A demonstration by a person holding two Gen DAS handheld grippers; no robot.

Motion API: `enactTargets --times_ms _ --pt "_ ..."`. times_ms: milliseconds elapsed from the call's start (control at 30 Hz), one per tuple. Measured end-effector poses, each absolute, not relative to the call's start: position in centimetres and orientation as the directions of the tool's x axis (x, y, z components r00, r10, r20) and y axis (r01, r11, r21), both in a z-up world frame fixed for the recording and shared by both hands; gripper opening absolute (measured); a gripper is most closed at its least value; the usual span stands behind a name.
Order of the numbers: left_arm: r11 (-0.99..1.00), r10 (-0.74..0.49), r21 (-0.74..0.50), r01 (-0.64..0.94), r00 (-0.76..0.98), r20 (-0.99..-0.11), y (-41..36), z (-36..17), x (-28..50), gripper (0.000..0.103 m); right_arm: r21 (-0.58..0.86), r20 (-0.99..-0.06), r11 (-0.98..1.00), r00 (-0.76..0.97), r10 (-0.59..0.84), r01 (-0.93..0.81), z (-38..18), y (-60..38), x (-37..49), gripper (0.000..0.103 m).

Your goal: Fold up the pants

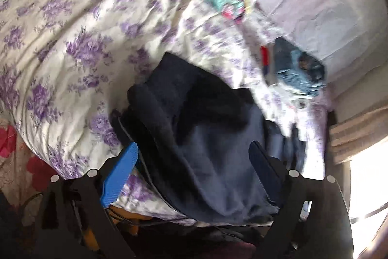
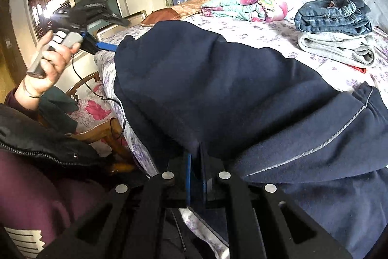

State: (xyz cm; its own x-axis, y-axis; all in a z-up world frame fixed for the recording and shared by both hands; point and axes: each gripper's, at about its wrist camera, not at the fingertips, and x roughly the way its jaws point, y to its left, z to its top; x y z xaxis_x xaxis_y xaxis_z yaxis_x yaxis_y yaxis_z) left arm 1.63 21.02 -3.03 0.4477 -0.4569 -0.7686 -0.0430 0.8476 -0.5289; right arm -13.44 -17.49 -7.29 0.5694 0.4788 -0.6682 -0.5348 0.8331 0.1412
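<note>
Dark navy pants (image 1: 206, 128) lie bunched on the bed's purple-flowered sheet (image 1: 72, 40) near its edge. In the left wrist view my left gripper (image 1: 193, 144) stands wide open over them. The cloth lies between its blue fingers (image 1: 118, 174), and the pads do not press on it. In the right wrist view the navy pants (image 2: 218, 79) fill the middle, with a grey piping line on the right part. My right gripper (image 2: 195, 152) is shut on a fold of this fabric at the bed's near edge.
Folded jeans (image 2: 332, 13) rest on a folded grey garment (image 2: 337, 47) at the far right of the bed. A folded floral blanket (image 2: 242, 7) and a brown pillow (image 2: 179, 10) lie at the back. A hand (image 2: 48, 64) and a wooden chair (image 2: 101, 135) are at the left.
</note>
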Motion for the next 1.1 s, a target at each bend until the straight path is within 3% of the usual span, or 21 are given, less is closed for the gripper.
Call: enactTargets --times_ms 33,67,100,167,267,400,467,500,567,600,633,667,733,767,800,867,967,1000,1033,1067,1100 --pt "0.852 -0.446 -0.520 -0.064 0.431 -0.784 21.0 -3.9 2.2 0.089 0.141 -0.670 0.834 0.569 0.477 -0.533 -7.4 -17.5 -13.4 0.008" --pt "0.853 -0.440 -0.516 -0.080 0.421 -0.793 20.9 -4.5 2.6 0.081 0.142 -0.669 0.834 0.569 0.478 -0.533 -7.3 -17.5 -13.5 0.008" --pt "0.850 -0.447 -0.520 -0.086 0.407 -0.797 20.9 -5.1 2.9 0.054 0.142 -0.666 0.833 0.571 0.480 -0.535 -7.1 -17.5 -13.5 0.008" --pt "0.835 -0.479 -0.546 -0.072 0.393 -0.785 20.8 -5.4 2.9 0.024 0.147 -0.635 0.826 0.588 0.500 -0.544 -6.0 -17.8 -14.0 0.008" --pt "0.875 -0.417 -0.483 -0.044 0.440 -0.795 20.5 -4.4 1.5 0.023 0.116 -0.622 0.817 0.599 0.504 -0.565 -4.5 -18.1 -15.0 0.008" --pt "0.891 -0.387 -0.445 -0.083 0.370 -0.845 20.4 -8.1 1.3 0.024 0.111 -0.730 0.833 0.525 0.439 -0.542 -7.8 -17.5 -14.1 0.012" --pt "0.901 -0.381 -0.432 -0.049 0.390 -0.838 20.3 -7.3 0.5 0.024 0.133 -0.719 0.837 0.530 0.450 -0.530 -8.1 -17.7 -14.3 0.015" --pt "0.906 -0.382 -0.422 -0.023 0.386 -0.840 20.1 -6.6 0.1 0.031 0.145 -0.715 0.836 0.528 0.458 -0.529 -7.7 -17.8 -14.4 0.023" --pt "0.913 -0.377 -0.408 0.009 0.403 -0.834 20.1 -5.1 -1.1 0.044 0.133 -0.681 0.858 0.583 0.443 -0.497 -5.7 -18.9 -14.7 0.058" --pt "0.922 -0.355 -0.386 0.017 0.430 -0.830 20.2 -4.0 -1.8 0.049 0.101 -0.652 0.884 0.640 0.406 -0.457 -4.4 -19.7 -14.9 0.082" --pt "0.933 -0.331 -0.358 0.034 0.472 -0.817 20.5 -2.2 -2.7 0.050 0.070 -0.623 0.912 0.697 0.356 -0.403 -3.2 -20.6 -15.0 0.096" --pt "0.938 -0.317 -0.343 0.045 0.507 -0.802 20.6 -0.8 -3.4 0.052 0.042 -0.582 0.948 0.763 0.281 -0.316 -1.5 -22.3 -14.6 0.100" --pt "0.953 -0.273 -0.295 0.065 0.602 -0.751 20.5 2.9 -4.7 0.064 0.036 -0.561 0.983 0.811 0.168 -0.178 0.3 -24.8 -12.9 0.099" --pt "0.954 -0.271 -0.290 0.074 0.624 -0.732 20.0 3.8 -4.8 0.074 0.040 -0.579 0.995 0.810 0.096 -0.090 1.0 -26.2 -11.0 0.099" --pt "0.953 -0.277 -0.290 0.089 0.642 -0.715 19.5 4.7 -4.8 0.077 0.030 -0.612 0.999 0.790 0.033 -0.019 1.1 -27.0 -9.3 0.099" --pt "0.948 -0.305 -0.292 0.130 0.635 -0.710 17.1 5.0 -4.1 0.077 -0.029 -0.722 0.995 0.686 -0.088 0.097 0.0 -27.8 -4.8 0.099" --pt "0.939 -0.343 -0.289 0.185 0.540 -0.769 12.7 1.7 -1.7 0.077 -0.107 -0.815 0.979 0.548 -0.187 0.176 -3.8 -27.9 0.3 0.099" --pt "0.940 -0.342 -0.286 0.186 0.510 -0.790 11.5 0.6 -0.9 0.077 -0.110 -0.850 0.976 0.491 -0.191 0.189 -5.5 -28.3 1.5 0.091" --pt "0.939 -0.344 -0.290 0.185 0.471 -0.812 10.6 -0.9 -0.1 0.077 -0.078 -0.863 0.979 0.480 -0.160 0.186 -6.5 -28.7 1.7 0.070" --pt "0.936 -0.351 -0.301 0.182 0.430 -0.832 10.1 -2.4 0.5 0.077 -0.001 -0.856 0.984 0.508 -0.093 0.179 -6.8 -29.3 1.0 0.061" --pt "0.935 -0.355 -0.310 0.174 0.396 -0.847 9.8 -3.8 0.9 0.077 0.033 -0.832 0.984 0.550 -0.071 0.176 -6.0 -29.8 -0.1 0.031"
